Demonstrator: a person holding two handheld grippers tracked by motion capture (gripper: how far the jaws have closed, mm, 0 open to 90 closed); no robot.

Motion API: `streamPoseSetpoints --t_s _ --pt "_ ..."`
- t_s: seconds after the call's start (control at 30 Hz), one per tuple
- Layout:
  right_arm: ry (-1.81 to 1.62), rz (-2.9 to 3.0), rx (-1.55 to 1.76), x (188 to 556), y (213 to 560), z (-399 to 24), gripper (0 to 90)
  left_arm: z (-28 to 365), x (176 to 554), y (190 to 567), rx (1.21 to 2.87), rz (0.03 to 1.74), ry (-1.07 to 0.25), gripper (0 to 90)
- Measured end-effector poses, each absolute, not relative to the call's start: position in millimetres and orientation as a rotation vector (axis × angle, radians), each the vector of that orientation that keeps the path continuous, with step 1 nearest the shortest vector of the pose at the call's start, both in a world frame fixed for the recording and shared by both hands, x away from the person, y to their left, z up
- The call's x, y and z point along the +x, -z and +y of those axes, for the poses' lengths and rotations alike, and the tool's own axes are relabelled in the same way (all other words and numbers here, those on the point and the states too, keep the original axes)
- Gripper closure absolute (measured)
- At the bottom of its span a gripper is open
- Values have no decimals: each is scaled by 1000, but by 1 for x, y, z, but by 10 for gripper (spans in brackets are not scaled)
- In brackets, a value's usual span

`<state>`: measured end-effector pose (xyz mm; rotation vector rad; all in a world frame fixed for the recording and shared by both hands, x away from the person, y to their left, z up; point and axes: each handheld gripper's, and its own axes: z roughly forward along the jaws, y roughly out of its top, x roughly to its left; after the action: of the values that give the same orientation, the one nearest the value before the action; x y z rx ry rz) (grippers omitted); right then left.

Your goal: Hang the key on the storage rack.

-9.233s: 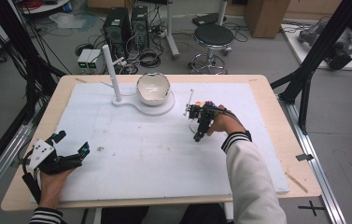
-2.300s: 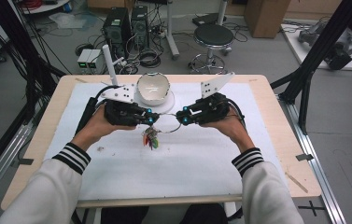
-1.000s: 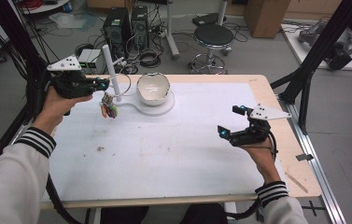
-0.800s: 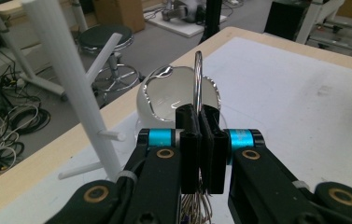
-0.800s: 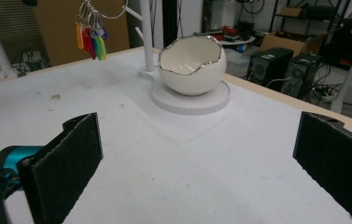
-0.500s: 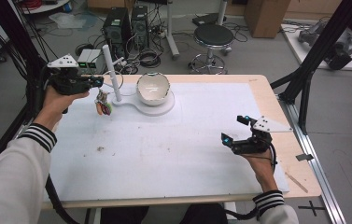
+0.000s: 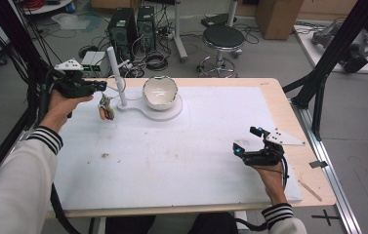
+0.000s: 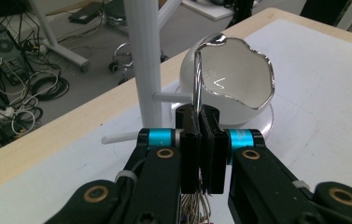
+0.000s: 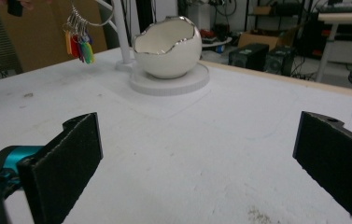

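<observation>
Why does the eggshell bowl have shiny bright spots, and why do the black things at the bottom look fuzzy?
In the left gripper view, the lights overhead glint off the glossy inside of the bowl and off the metal ring. In the right gripper view, the black fingers sit very close to the camera, so they look soft, while the bunch of coloured tags farther off looks sharper.

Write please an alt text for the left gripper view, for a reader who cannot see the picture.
The left gripper, jaws shut, pinches a thin metal ring that rises in front of a white eggshell-shaped bowl. To the left stands a white post with small pegs, all on a white table.
</observation>
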<state>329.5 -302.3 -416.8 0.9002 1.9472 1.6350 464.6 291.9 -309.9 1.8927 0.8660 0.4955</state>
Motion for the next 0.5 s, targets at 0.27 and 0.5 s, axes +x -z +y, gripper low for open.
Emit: streamPoseSetpoints --t_s 0.27,0.5 --pt "-1630 1927 911 326 430 -305 9 299 473 325 1912 923 -500 870" --pt "-1621 1936 911 325 433 -304 9 299 478 330 1908 945 -501 870"
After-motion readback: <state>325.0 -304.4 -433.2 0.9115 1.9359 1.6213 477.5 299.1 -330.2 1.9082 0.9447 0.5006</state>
